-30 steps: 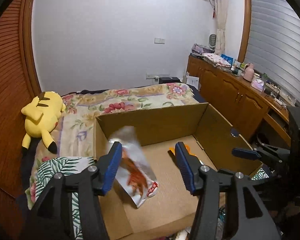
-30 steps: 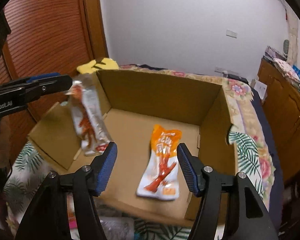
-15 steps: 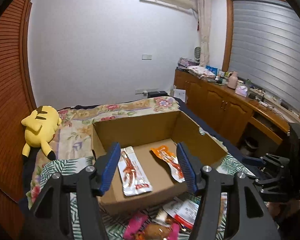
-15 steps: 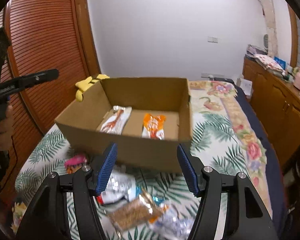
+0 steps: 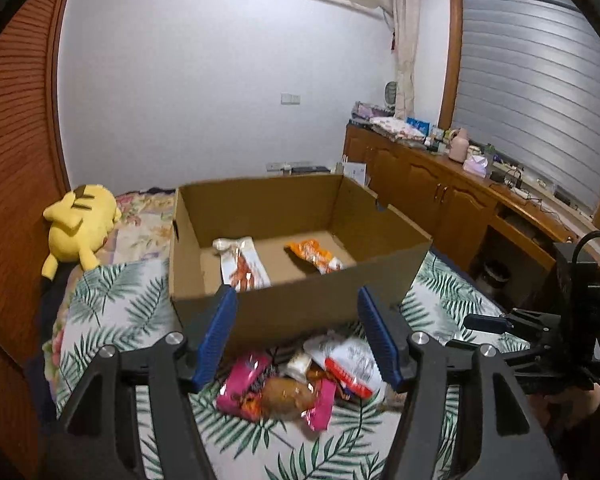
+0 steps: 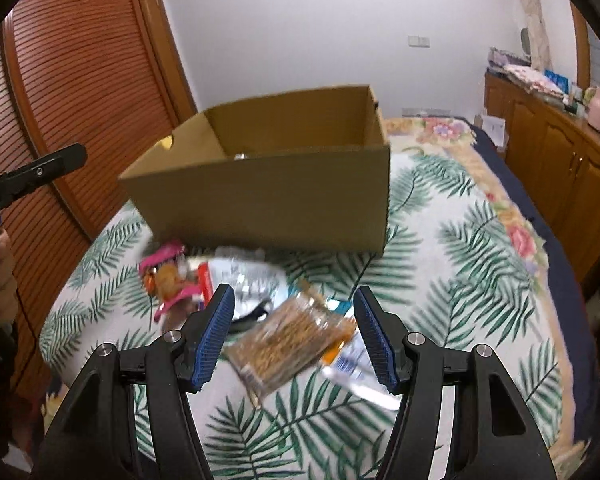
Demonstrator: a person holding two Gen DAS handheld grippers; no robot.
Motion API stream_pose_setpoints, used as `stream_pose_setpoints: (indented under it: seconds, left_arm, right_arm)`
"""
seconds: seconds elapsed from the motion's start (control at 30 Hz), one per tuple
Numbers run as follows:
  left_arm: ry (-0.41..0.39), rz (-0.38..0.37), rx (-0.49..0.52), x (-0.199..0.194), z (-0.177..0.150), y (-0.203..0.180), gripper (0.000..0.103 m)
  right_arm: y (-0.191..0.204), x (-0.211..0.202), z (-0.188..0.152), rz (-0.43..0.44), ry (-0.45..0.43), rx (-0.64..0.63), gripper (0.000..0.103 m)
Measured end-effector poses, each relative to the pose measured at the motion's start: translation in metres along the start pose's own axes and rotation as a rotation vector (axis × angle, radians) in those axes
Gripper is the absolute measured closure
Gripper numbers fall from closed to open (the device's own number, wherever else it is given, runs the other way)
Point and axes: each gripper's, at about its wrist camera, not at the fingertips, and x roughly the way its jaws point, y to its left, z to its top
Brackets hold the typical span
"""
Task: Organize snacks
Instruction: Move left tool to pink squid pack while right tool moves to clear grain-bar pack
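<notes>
An open cardboard box [image 5: 300, 308] [image 6: 268, 200] stands on the bed. Inside it lie a clear packet with red snacks [image 5: 242, 266] and an orange packet [image 5: 314, 256]. A heap of loose snacks sits on the bedspread in front of the box: a pink packet [image 5: 244, 388] [image 6: 162, 258], a white and red packet [image 5: 350, 362] and a clear bag of brown sticks [image 6: 288, 338]. My left gripper [image 5: 296, 336] hangs above the heap, its jaws opening with nothing between them. My right gripper [image 6: 294, 334] is open over the brown-stick bag, holding nothing.
A yellow plush toy [image 5: 78, 226] lies at the bed's left by the wooden slatted doors [image 6: 80, 92]. Wooden cabinets [image 5: 440, 196] with clutter on top run along the right wall. The palm-leaf bedspread [image 6: 460, 264] stretches to the right of the box.
The clear packet has dropped out of my left gripper and come to rest flat in the box. Both grippers have pulled back from above the box to the snack heap in front of it.
</notes>
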Motion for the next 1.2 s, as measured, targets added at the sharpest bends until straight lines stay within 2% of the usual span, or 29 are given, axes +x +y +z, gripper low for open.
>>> stream_pose_setpoints:
  seconds: [0.27, 0.67, 1.2]
  left_arm:
    - [0.053, 0.016, -0.037, 0.008, -0.029, 0.003, 0.04]
    - [0.141, 0.031, -0.074, 0.03, -0.062, 0.007, 0.04]
    - [0.205, 0.081, -0.108, 0.059, -0.076, 0.003, 0.04]
  right_arm:
    - [0.003, 0.016, -0.02, 0.035, 0.052, 0.042, 0.039]
    - [0.004, 0.044, -0.023, 0.035, 0.097, 0.068, 0.039]
    - [0.006, 0.078, -0.021, -0.008, 0.109, 0.035, 0.035]
